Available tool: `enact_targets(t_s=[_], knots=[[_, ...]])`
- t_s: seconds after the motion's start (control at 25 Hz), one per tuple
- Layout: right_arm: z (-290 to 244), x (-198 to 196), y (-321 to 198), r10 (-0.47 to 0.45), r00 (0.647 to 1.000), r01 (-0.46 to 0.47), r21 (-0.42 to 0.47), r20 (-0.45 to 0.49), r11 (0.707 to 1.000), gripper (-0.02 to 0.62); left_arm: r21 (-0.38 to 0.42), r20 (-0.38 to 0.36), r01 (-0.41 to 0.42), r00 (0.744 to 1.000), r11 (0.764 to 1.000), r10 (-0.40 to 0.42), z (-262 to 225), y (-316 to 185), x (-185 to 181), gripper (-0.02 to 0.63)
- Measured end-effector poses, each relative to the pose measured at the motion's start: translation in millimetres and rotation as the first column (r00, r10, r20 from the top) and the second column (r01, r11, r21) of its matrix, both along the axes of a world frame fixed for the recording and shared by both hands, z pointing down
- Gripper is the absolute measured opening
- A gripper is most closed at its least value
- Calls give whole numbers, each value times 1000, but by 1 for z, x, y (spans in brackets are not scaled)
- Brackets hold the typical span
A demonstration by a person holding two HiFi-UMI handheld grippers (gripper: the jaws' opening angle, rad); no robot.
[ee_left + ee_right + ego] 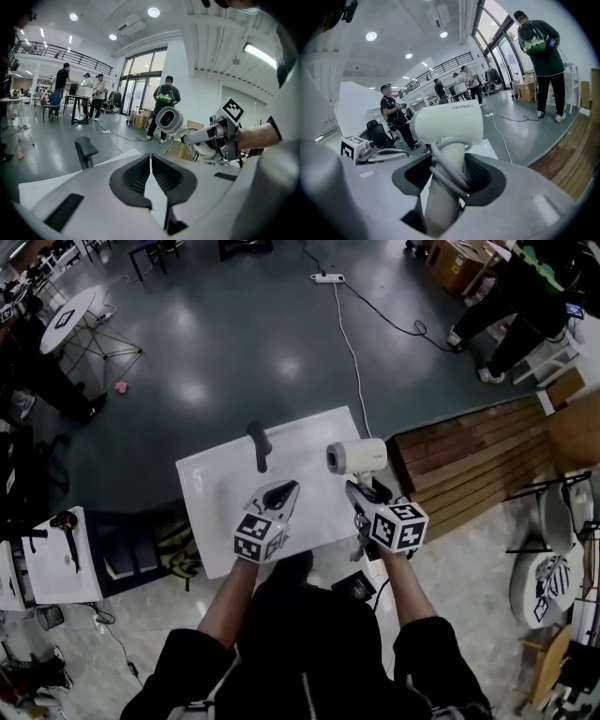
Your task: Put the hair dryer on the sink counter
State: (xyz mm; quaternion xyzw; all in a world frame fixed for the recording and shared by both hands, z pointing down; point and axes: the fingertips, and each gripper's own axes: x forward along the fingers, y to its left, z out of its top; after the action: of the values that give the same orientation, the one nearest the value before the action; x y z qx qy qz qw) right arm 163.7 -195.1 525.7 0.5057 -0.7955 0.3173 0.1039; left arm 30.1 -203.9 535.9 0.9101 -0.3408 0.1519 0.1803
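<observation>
**Right gripper view: hair dryer gripped over its wound cord**

The right gripper (449,177) clamps the hair dryer (450,123) by its handle, over the sink counter's (309,435) right edge. Pads pressing on the cord (446,169) loops could let it twist and drop off-edge. The left gripper (151,161) is closed, empty.

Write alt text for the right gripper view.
The right gripper clamps the handle of a white hair dryer, its grey cord wound round the handle. Behind it lie a white counter and people standing in a bright hall.
</observation>
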Motion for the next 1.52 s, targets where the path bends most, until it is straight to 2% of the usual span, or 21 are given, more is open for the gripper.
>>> enact_targets(t_s=[0.52, 1.52], knots=[[12, 0, -16, -28, 999, 27, -20, -30, 999, 204, -18, 0, 0, 1000, 1000, 0, 12, -10, 1, 11], [43, 6, -65, -75, 994, 68, -82, -84, 994, 202, -114, 14, -7, 1000, 993, 9, 44, -30, 3, 11]])
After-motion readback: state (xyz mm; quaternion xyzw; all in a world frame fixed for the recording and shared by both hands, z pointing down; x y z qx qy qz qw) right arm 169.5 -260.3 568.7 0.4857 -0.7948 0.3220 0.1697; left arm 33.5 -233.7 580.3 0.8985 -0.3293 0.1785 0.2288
